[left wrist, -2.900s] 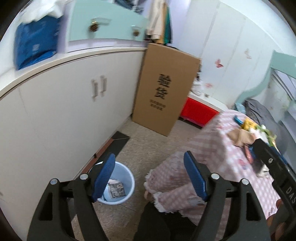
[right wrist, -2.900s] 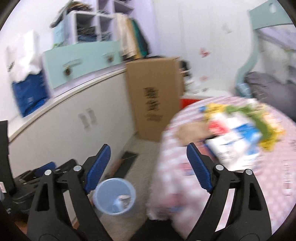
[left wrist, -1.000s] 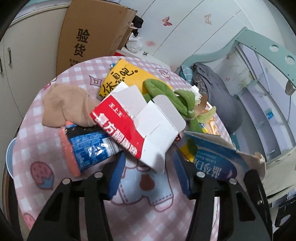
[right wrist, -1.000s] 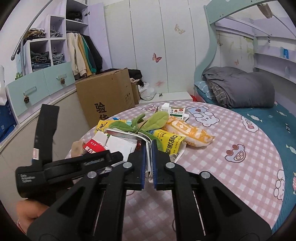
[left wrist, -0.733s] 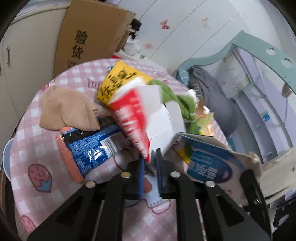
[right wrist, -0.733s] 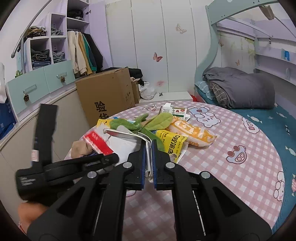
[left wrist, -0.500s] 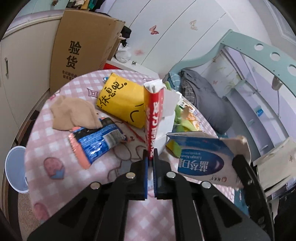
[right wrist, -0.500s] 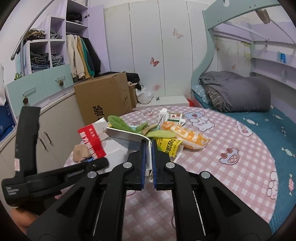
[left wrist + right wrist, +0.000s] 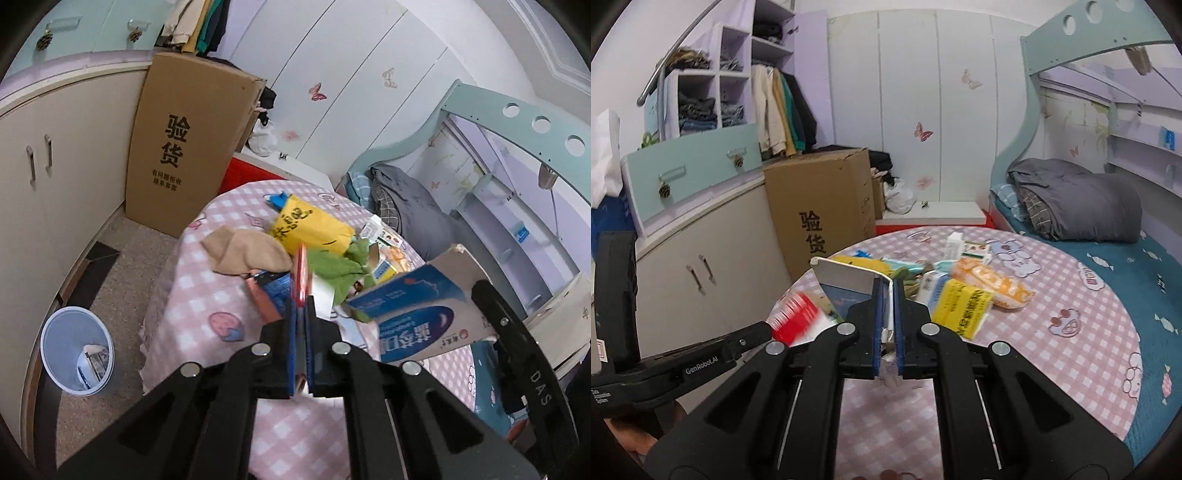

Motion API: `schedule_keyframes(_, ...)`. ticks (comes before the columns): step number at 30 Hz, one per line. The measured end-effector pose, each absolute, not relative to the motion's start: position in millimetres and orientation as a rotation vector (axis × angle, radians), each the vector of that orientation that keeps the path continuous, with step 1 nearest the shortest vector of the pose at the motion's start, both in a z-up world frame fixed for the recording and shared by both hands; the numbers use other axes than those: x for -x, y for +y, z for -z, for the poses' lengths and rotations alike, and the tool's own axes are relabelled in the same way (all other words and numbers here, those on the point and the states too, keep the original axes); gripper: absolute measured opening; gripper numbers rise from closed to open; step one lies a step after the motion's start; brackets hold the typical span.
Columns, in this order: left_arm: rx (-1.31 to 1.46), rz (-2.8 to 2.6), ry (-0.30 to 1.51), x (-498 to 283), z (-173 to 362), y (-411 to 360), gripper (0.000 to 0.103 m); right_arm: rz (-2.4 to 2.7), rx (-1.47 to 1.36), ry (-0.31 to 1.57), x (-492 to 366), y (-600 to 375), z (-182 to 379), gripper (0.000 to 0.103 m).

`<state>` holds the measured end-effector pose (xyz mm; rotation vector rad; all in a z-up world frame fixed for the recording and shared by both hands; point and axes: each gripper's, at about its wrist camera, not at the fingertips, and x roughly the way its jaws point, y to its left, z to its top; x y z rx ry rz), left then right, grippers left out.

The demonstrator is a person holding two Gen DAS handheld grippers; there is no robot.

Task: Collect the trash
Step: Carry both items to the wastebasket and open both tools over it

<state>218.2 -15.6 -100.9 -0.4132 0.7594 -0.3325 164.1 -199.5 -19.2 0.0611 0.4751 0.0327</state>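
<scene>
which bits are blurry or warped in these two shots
Left wrist view: the red and white carton clamped in the left gripper is smeared edge-on; cupboard and wardrobe lines bow with fisheye, corners vignetted black. Right wrist view: the same carton is motion-blurred at lower left, while the blue and white carton in the right gripper and the yellow packet stay sharp.

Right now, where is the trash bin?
In the left wrist view, the bin stands on the floor at lower left, between the cabinet and the table.

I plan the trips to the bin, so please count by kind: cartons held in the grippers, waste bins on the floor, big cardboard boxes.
Held cartons: 2 (red-and-white carton, blue-and-white carton)
Waste bin: 1
Cardboard box: 1
Total: 4
</scene>
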Motion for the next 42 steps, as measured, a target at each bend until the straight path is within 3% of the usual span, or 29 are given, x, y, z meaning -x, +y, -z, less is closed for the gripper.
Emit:
schedule_keyframes(11,0.422,0.313,0.731,-205.5,104.6,18.7,0.003,-0.064,-0.014,0.493,-172.9,-164.4,20.5,0.006)
schedule_keyframes(23,0.491,0.163,0.602,-175.2,84.1,120.2,0.003,-0.312,0.036,0.500,-188.6,-61.8,15.5,0.006)
schedule_keyframes(42,0.574,-0.379,0.768,-197.6,215.1,317.9,0.003,-0.672,0.170,0.796,-278.1,162.4,175.9,0.008)
